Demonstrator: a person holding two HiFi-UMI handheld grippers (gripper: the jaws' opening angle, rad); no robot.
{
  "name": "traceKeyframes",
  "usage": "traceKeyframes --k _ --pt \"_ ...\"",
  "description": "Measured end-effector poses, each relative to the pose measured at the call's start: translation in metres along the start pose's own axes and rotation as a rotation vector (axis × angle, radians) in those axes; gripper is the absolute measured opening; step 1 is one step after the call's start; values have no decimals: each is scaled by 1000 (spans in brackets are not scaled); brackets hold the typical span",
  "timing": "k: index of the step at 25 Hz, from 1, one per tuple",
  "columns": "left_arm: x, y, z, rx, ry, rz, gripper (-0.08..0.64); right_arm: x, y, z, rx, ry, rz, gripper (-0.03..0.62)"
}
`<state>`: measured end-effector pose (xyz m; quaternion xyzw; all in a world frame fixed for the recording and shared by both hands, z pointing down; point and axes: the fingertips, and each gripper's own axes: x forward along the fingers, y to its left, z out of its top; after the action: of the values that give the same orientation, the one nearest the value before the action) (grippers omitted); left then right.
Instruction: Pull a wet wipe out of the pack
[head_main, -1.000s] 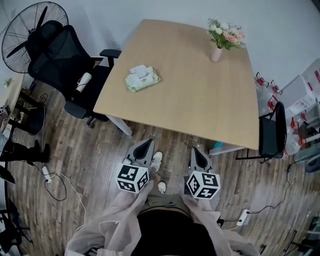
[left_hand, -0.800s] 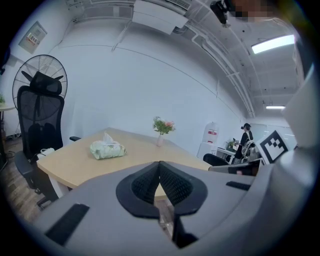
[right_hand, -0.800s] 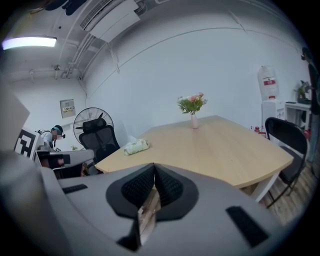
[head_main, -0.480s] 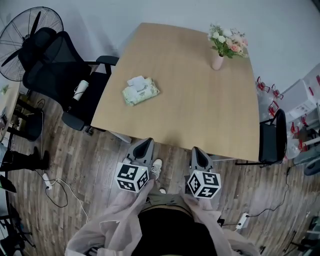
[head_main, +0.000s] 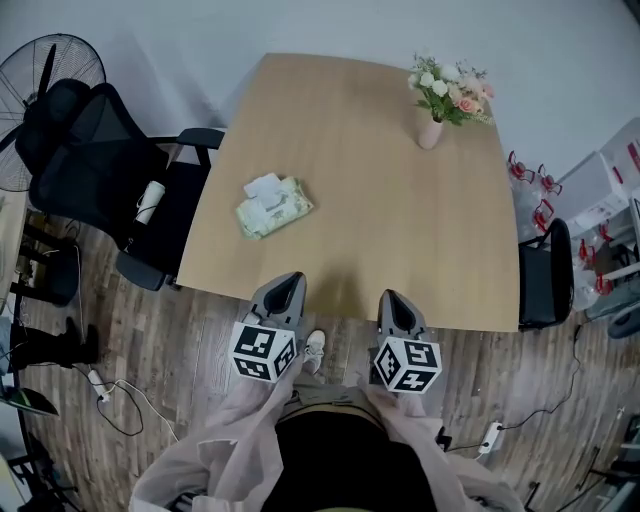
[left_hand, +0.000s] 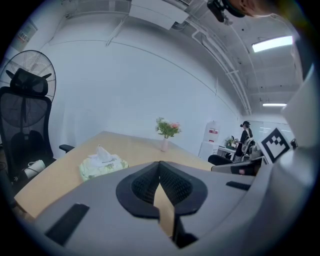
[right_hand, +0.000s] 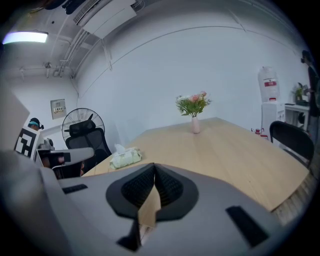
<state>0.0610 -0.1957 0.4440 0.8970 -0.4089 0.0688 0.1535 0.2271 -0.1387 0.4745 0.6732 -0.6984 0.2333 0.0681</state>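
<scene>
While both grippers are hovering at the near edge of the wooden surface (head_main: 400, 220), the wet wipe pack (head_main: 272, 207) is lying well ahead of them. It is lying on the left part of the surface, close to the side where a black office chair (head_main: 100, 160) is standing. A white wipe (head_main: 264, 186) is sticking up out of the pack's top opening. The left gripper (head_main: 289, 283) is pointing across the surface with the pack ahead and a little to its left. Its jaws are meeting at the tips and holding nothing. The right gripper (head_main: 391, 297) is hanging beside it, apart from it, and its jaws are likewise pressing together on nothing. Neither gripper is touching the pack. Near the far right corner a pink vase (head_main: 431, 132) is standing upright, carrying flowers (head_main: 447, 80). A fan (head_main: 40, 70) is standing behind the office chair, and a second dark chair (head_main: 545, 275) is sitting at the surface's right side.
</scene>
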Motion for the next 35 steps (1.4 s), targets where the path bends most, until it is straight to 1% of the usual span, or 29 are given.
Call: traceKeyframes --k 6,11,16,21,25,35 --pt "20 19 6 23 9 -10 11 23 -3 9 13 -10 -30 11" --pt "38 32 13 37 4 -26 11 45 1 20 9 -25 -31 11" --pt "49 48 15 33 6 -28 11 66 8 22 9 -18 -27 11" --pt "54 67 21 9 -7 -17 11 79 12 26 2 -13 -34 11" --pt "49 82 18 -11 -7 9 11 86 15 23 -7 3 -36 11" --pt "22 113 10 -63 -20 103 10 101 41 29 -67 29 16 11"
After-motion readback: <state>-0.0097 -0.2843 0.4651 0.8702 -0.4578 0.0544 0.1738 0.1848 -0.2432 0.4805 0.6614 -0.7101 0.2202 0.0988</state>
